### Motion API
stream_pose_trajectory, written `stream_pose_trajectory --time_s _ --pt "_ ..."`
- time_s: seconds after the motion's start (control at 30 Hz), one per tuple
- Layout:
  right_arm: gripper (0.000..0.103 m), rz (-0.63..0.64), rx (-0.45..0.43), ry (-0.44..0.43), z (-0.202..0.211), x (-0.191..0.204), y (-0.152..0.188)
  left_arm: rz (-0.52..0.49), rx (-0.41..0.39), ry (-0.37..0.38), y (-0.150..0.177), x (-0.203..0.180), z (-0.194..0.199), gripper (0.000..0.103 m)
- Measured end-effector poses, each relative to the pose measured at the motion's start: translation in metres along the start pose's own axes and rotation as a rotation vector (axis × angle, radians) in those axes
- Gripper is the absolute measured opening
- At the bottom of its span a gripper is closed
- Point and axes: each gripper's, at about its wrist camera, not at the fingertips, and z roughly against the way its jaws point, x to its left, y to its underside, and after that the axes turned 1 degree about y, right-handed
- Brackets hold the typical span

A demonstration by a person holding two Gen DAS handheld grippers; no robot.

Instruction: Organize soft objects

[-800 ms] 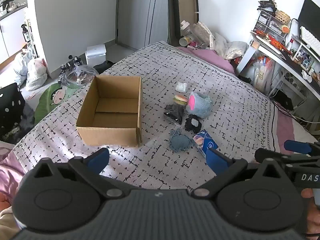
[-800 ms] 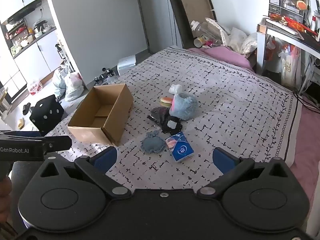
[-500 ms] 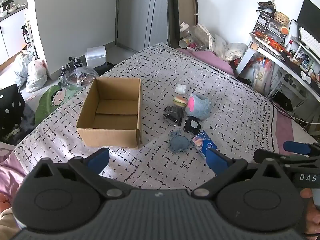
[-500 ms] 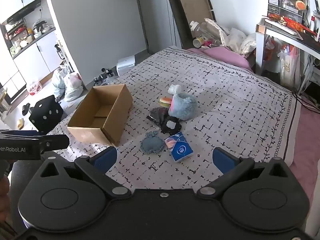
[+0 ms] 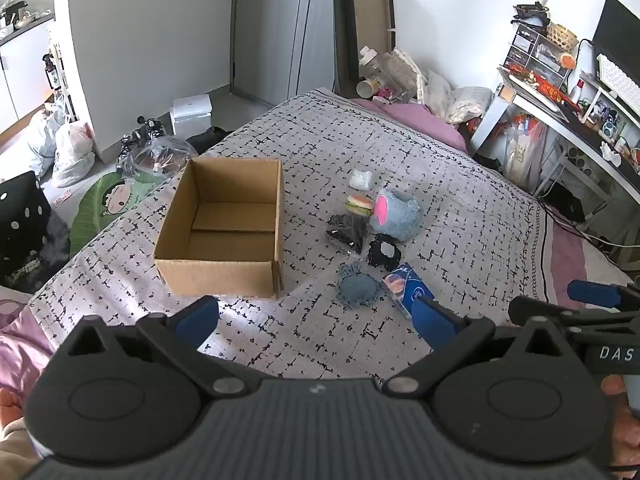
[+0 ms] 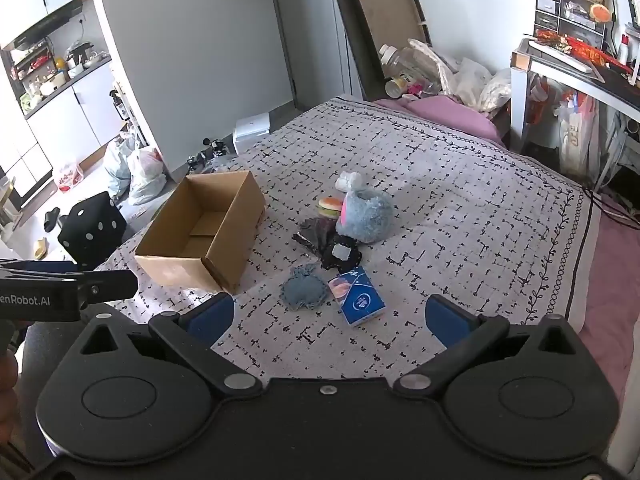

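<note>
An empty cardboard box (image 5: pixel 224 228) (image 6: pixel 204 236) stands open on the patterned bedspread (image 5: pixel 440 184). To its right lies a cluster of small things: a fluffy blue plush (image 5: pixel 396 214) (image 6: pixel 364 214), a burger toy (image 5: pixel 359 204), a white soft lump (image 5: pixel 361 179), a dark pouch (image 5: pixel 347 231), a black item (image 5: pixel 384 253), a blue knitted pad (image 5: pixel 357 290) (image 6: pixel 303 289) and a blue tissue pack (image 5: pixel 406 286) (image 6: pixel 358 300). My left gripper (image 5: pixel 316 316) hovers open above the near bed edge. My right gripper (image 6: pixel 328 316) is also open, short of the tissue pack. Both hold nothing.
A desk (image 5: pixel 560 108) with shelves and clutter lines the right wall. Bags (image 5: pixel 68 148), a white box (image 5: pixel 191 112) and a black dotted cube (image 6: pixel 90 228) sit on the floor left of the bed. Pillows and bottles (image 6: pixel 432 72) pile at the bed's far end.
Both views have shifted only slightly; the objects sit a touch lower and nearer in frame. Both grippers stay wide open and nothing on the bed has moved.
</note>
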Motion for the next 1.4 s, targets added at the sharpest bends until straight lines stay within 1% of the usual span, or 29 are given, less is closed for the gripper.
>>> stream_pose_trajectory --time_s 1.4 --pt "0.103 -0.003 -0.004 0.003 0.0001 0.0006 -0.0025 -0.011 0.007 -0.004 -0.0062 0.0003 0.0012 0.102"
